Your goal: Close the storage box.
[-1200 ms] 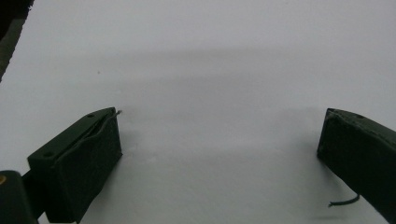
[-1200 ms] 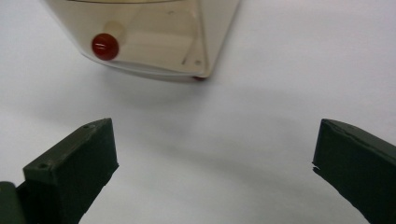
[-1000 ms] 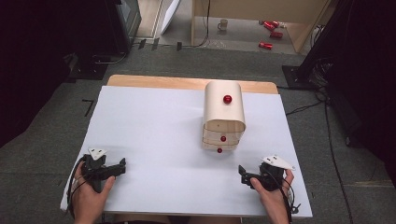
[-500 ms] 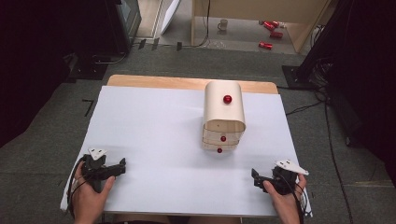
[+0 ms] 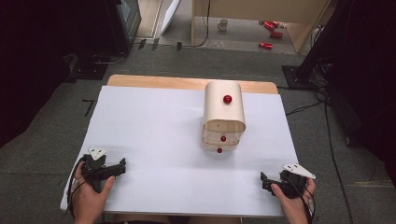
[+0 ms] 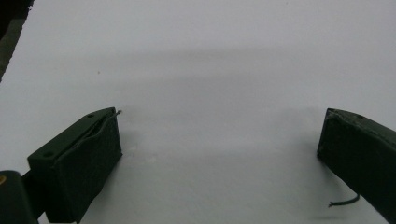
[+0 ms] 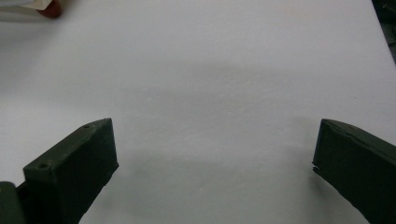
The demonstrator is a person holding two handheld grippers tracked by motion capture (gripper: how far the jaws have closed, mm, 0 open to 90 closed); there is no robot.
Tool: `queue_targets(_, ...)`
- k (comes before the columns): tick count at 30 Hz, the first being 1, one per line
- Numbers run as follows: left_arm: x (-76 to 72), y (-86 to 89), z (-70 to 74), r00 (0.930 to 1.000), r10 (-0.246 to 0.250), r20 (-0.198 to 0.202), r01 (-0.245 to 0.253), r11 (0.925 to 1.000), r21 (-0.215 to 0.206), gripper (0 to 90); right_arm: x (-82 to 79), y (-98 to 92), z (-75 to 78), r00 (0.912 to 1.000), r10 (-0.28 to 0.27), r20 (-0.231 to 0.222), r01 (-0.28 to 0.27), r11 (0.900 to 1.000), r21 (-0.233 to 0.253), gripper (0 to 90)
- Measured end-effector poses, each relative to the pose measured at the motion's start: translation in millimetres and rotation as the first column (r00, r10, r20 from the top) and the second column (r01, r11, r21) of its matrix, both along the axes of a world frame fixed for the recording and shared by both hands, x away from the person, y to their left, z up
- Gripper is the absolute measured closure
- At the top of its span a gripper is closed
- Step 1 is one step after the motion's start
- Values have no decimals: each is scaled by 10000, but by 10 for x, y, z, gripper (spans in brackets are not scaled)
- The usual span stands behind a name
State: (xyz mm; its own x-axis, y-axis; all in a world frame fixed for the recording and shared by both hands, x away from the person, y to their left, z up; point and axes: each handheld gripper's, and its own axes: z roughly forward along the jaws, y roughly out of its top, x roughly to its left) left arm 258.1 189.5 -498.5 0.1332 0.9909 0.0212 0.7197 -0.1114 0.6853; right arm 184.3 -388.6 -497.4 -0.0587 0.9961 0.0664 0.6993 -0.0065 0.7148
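Both pairs of fingers stood spread wide with nothing between them. In the left gripper view the two black fingers (image 6: 77, 163) framed bare white tabletop, and the right gripper view showed the same, its fingers (image 7: 70, 172) well apart over the white surface.

From the high view, the left gripper (image 5: 119, 167) sat at the near left corner of the white table (image 5: 154, 130), held in the person's left hand (image 5: 91, 193). The right gripper (image 5: 265, 183) sat at the near right corner in the right hand (image 5: 292, 198), with its grey three-cornered plate on top.

The small wooden drawer chest (image 5: 224, 114) stood on the far right part of the table, well apart from both grippers and nearer to the right one. It lay ahead of the right gripper and off to that gripper's left. A corner of it with a red knob (image 7: 49, 8) showed at the top left edge of the right gripper view.

The chest had a rounded top bearing a red knob (image 5: 227, 99). Its drawer fronts faced the person's edge of the table, each with a small red knob (image 5: 223, 138). Its long axis, as seen from above, ran from the near edge toward the far edge of the table.
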Motion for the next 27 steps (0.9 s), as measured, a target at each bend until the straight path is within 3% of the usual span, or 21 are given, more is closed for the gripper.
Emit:
queue_targets(5, 0, 0, 0, 10000, 0, 0, 0, 10000, -4, 0, 21, -26, -46, 10000, -58, -77, 57, 9999, -147, 0)
queue_targets(7, 0, 0, 0, 10000, 0, 0, 0, 10000, -5, 0, 21, 6, -67, 10000, 0, -30, -1, 9985, -539, 0)
queue_targets(27, 0, 0, 0, 10000, 0, -3, 0, 10000, -1, 0, 10, 3, -77, 10000, -30, 47, 32, 9988, -485, 0)
